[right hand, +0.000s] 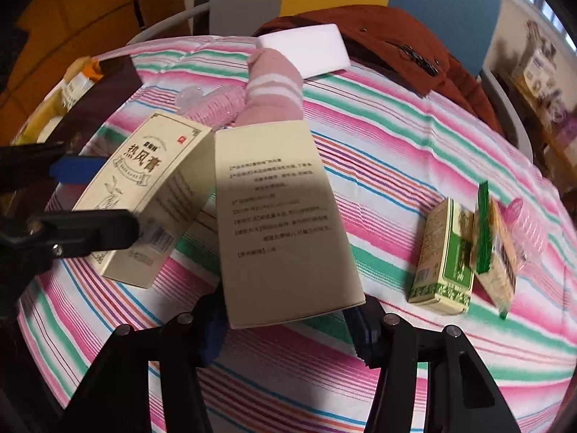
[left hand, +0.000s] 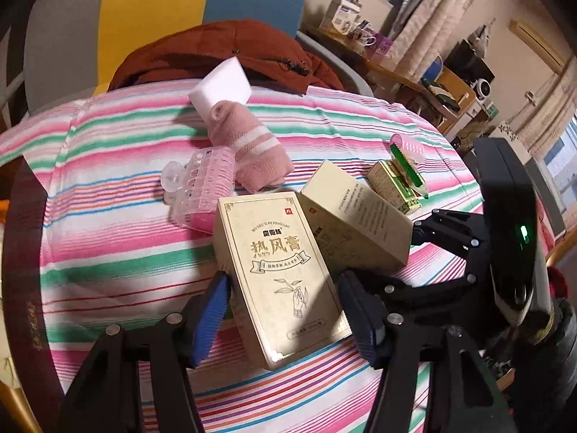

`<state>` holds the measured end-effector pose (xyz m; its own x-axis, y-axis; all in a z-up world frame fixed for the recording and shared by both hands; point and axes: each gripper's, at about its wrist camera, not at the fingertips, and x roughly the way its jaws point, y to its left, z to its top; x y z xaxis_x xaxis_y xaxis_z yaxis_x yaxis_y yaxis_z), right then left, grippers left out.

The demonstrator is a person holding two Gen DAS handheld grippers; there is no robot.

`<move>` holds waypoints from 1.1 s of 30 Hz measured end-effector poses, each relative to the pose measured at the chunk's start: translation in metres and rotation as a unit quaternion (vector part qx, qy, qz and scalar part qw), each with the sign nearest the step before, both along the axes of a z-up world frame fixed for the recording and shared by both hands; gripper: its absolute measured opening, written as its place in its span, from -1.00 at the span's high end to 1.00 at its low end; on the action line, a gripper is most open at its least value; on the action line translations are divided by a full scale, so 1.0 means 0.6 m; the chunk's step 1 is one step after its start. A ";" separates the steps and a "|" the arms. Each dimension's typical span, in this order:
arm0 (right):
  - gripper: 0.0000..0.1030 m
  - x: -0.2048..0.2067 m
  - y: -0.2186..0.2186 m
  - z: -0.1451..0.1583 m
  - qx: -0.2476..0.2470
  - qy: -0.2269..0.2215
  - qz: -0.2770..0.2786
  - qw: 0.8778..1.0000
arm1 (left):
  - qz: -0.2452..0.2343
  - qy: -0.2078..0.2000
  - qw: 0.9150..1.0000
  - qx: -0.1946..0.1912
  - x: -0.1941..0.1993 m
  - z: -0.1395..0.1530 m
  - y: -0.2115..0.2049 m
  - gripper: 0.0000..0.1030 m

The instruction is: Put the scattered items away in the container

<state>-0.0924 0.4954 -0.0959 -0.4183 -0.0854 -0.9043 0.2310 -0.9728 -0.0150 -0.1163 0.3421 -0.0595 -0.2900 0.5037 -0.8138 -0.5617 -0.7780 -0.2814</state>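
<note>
Risk is highest at the front box (left hand: 279, 274), the cream carton with the printed hand drawing: the left gripper (left hand: 285, 310) has its blue pads on both sides of it but seems not yet closed, so it could slip or tip. Just right of this box, leaning on it, is the second box (right hand: 285, 216), with small text on its face. The right gripper (right hand: 285, 332) seems to clamp its near end, and a pull could knock the front box. Behind this box lie a pink sock (left hand: 249, 148) and a hair roller (left hand: 202, 187). The dark container (right hand: 108, 83) stands left of it.
</note>
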 end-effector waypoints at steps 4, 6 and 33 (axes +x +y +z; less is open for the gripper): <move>-0.09 0.009 -0.006 0.001 0.010 0.009 -0.016 1.000 | -0.003 0.018 1.000 0.003 0.011 0.002 -0.023 -0.16; -0.08 0.011 -0.007 0.000 0.010 0.010 -0.035 0.999 | -0.003 0.022 1.000 0.007 0.014 0.002 -0.039 -0.16; -0.05 0.093 -0.082 -0.002 -0.057 0.056 -0.124 0.989 | -0.054 0.035 0.998 -0.024 0.050 -0.002 -0.082 -0.38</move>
